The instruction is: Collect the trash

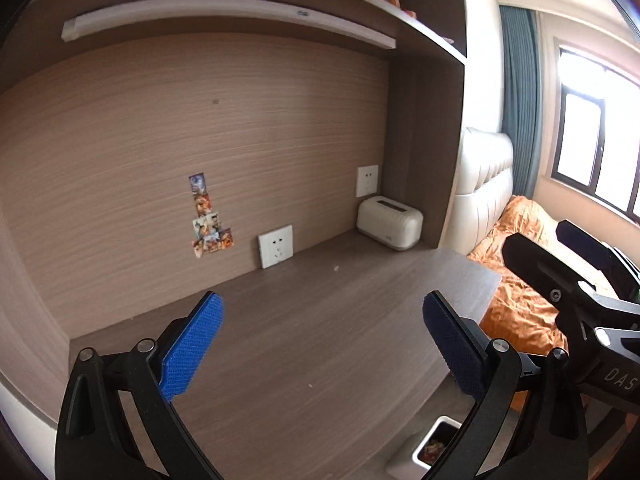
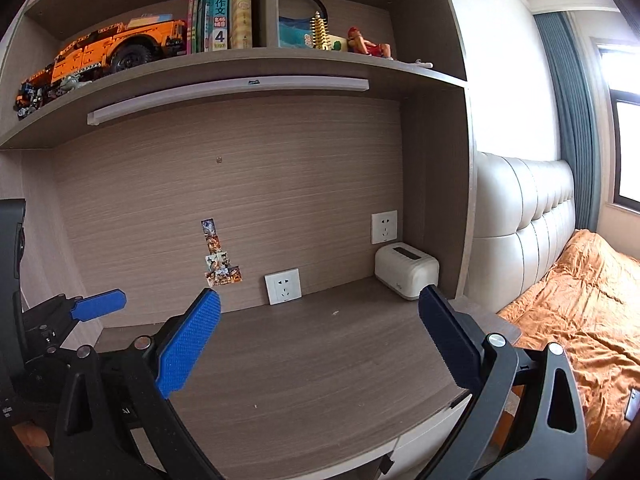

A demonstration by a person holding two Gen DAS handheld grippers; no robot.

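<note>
My left gripper (image 1: pixel 322 340) is open and empty above the brown wooden desk (image 1: pixel 304 332). My right gripper (image 2: pixel 320 340) is open and empty above the same desk (image 2: pixel 304 364). A white trash bin (image 1: pixel 434 446) with colourful wrappers inside stands on the floor below the desk's right front edge, partly hidden behind my left gripper's right finger. A tiny white scrap (image 1: pixel 336 268) lies on the desk near the back; it also shows in the right wrist view (image 2: pixel 335 313). The right gripper's body (image 1: pixel 576 304) shows at the right of the left wrist view; the left gripper's blue finger (image 2: pixel 98 305) shows at the left of the right wrist view.
A cream tissue box (image 2: pixel 406 270) sits at the desk's back right corner. Wall sockets (image 2: pixel 283 286) and stickers (image 2: pixel 218 260) are on the back panel. A shelf with books (image 2: pixel 220 12) and an orange toy truck (image 2: pixel 120 46) hangs above. A bed with orange sheets (image 2: pixel 580 312) is to the right.
</note>
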